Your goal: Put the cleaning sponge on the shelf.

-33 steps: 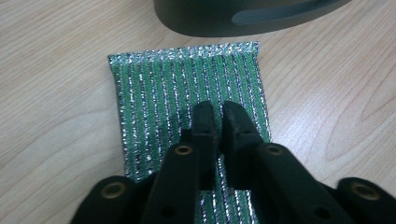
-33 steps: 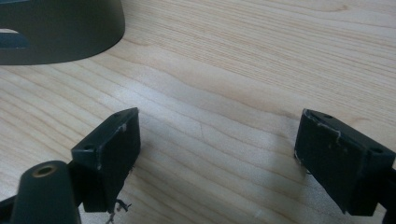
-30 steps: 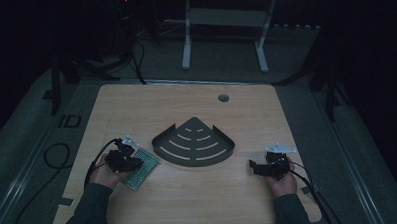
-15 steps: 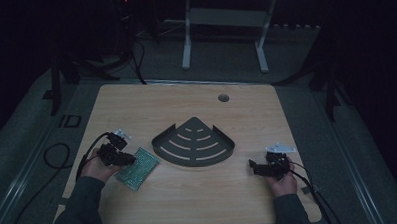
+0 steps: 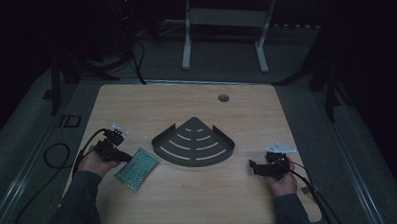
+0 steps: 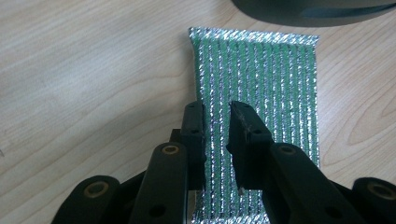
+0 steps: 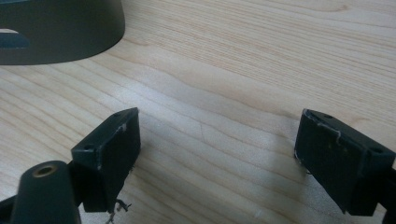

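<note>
A green scouring pad (image 5: pixel 137 168) with silver threads lies flat on the wooden table, left of a dark grey quarter-round slotted rack (image 5: pixel 193 142). My left gripper (image 5: pixel 127 156) points at the pad's near-left edge. In the left gripper view its jaws (image 6: pixel 217 126) hover over the pad (image 6: pixel 261 79) with a narrow gap; they have just been opening, and no pad presses on anything. My right gripper (image 5: pixel 253 166) rests near the table's right front, aimed at the rack. Its jaws (image 7: pixel 217 154) stand wide apart over bare wood.
The rack's curved wall (image 6: pixel 317 9) lies just beyond the pad, and its edge (image 7: pixel 56 32) shows up left in the right gripper view. A round cable hole (image 5: pixel 223 97) sits at the table's back. Cables trail off both front corners.
My left hand has drawn back to the left, off the scouring pad, which stays flat on the table. The right hand has kept still.
</note>
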Available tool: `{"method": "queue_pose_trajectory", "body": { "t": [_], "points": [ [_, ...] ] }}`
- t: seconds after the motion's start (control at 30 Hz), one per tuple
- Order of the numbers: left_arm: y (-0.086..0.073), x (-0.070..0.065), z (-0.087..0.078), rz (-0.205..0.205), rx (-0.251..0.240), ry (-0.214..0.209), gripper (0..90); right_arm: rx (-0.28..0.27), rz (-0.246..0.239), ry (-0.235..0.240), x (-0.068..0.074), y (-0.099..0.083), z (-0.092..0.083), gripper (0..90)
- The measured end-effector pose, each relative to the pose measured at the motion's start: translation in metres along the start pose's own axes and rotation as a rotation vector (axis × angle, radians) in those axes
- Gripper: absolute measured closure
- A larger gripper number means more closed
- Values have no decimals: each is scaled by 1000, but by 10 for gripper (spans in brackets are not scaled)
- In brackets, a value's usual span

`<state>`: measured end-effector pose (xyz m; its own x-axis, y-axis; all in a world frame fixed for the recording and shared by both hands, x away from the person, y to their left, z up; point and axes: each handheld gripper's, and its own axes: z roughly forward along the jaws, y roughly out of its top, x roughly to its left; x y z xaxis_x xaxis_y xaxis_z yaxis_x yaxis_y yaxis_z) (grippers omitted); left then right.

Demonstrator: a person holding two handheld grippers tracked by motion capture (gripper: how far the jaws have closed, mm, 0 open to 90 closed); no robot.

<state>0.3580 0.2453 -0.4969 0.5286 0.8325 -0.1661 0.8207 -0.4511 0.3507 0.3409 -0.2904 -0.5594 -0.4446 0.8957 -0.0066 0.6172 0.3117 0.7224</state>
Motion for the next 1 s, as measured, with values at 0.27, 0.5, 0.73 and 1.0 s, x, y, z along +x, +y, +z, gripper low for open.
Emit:
{"method": "queue_pose_trajectory", "body": {
  "t": [0.27,0.5,0.73,1.0],
  "points": [
    [3,8,3,-29,25,-49,765,0,-1,0,0,0,0,140],
    [11,12,6,-41,54,-68,766,0,0,0,0,0,0,140],
    [16,17,13,-44,92,-79,765,0,0,0,0,0,0,140],
    [17,22,19,-57,122,-95,756,0,0,0,0,0,0,140]
  ]
}}
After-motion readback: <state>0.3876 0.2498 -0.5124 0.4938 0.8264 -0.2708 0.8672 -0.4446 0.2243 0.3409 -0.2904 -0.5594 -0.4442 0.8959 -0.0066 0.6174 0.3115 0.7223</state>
